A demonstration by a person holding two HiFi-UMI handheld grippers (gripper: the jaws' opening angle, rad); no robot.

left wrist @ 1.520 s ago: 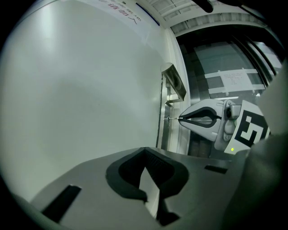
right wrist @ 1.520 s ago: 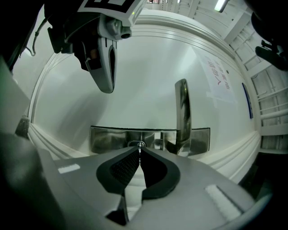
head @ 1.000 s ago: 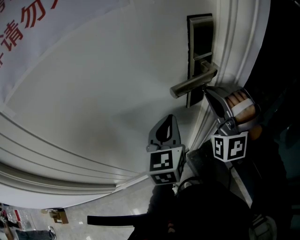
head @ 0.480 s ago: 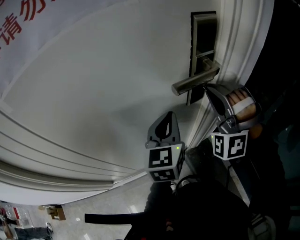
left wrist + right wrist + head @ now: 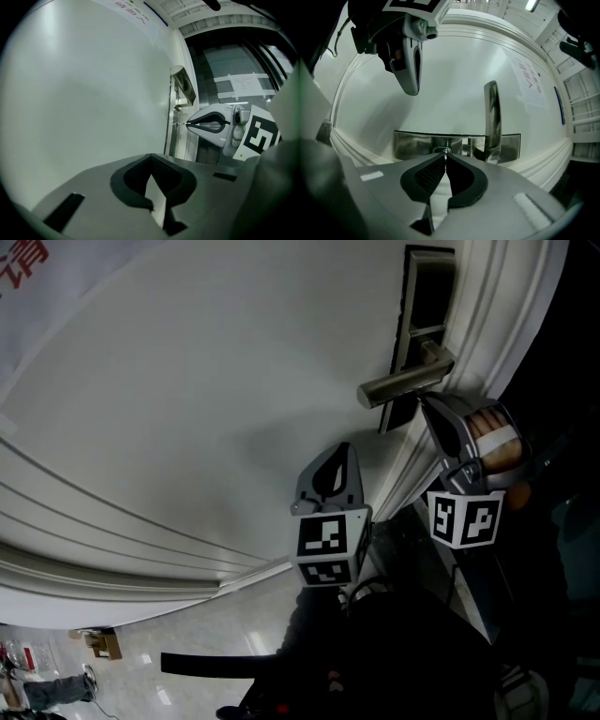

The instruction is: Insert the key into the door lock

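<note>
The white door (image 5: 187,409) fills most of the scene, with a poster with red print (image 5: 23,259) at its far left corner and ribbed frame moulding (image 5: 497,306) on the right. The lever handle (image 5: 403,385) sticks out of the metal lock plate (image 5: 427,306) right above the right gripper (image 5: 433,413), so it's a tight spot.

From the head view you can't see the key at all. The right gripper view does show it: the key (image 5: 446,157) is a thin silver strip pinched between the closed jaws, tip right at the round keyhole (image 5: 443,151) in the plate. Can't tell how deep it sits.

The left gripper (image 5: 339,460) hangs near the door, lower and to the left, jaws closed on nothing. A hand (image 5: 492,442) wraps the right gripper, which points up at the plate.
</note>
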